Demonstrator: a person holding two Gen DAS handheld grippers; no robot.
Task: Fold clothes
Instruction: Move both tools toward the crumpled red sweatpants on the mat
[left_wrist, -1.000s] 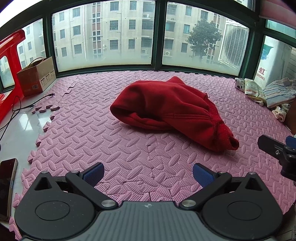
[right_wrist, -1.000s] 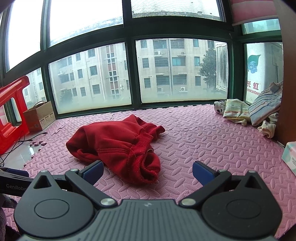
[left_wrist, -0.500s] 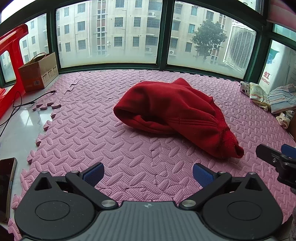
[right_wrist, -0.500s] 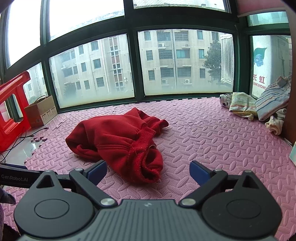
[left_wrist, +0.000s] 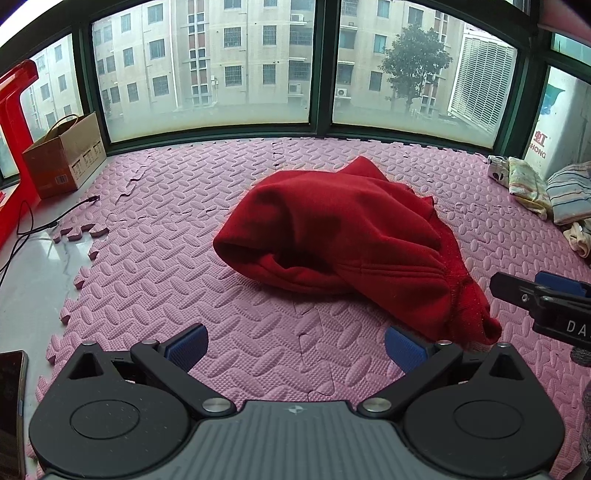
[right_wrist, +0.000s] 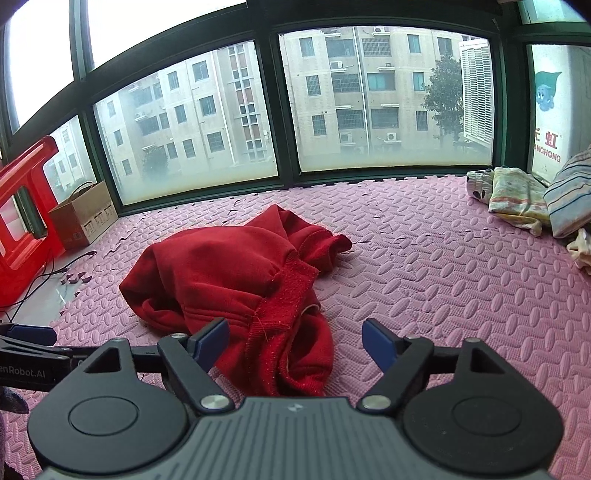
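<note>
Pink interlocking foam mat (left_wrist: 155, 266) over most of the floor, embossed w/ ovals; bare pale tile at the 9 o'clock edge in left wrist view. Dark-framed bay windows (left_wrist: 317, 66) all round the far side, apartment blocks and a tree outside. Cardboard box (left_wrist: 64, 155) at 10 o'clock by the window, red plastic furniture (right_wrist: 22, 221) beside it, black cable (left_wrist: 40, 225) trailing across the tile. Heap of pale folded clothes (right_wrist: 517, 199) at 2 o'clock against the wall.

Red sweatshirt (left_wrist: 351, 236) crumpled mid-mat, unfolded, bunched into a mound; ribbed hem and a cuff opening toward the near side.

Left gripper (left_wrist: 295, 347): jaws wide apart over bare mat, nothing between, garment at 1 o'clock just past the right pad. Right gripper (right_wrist: 295, 343): jaws closing, not yet on anything; sweatshirt's ribbed hem (right_wrist: 284, 295) lying between the blue pads, no visible contact.

Only in left wrist view: dark phone (left_wrist: 11, 413) at 8 o'clock on the tile, plus right gripper's fingers entering at 3 o'clock. Only in right wrist view: hem's ribbing close up, left gripper's arm at 9 o'clock w/ partial white lettering.
</note>
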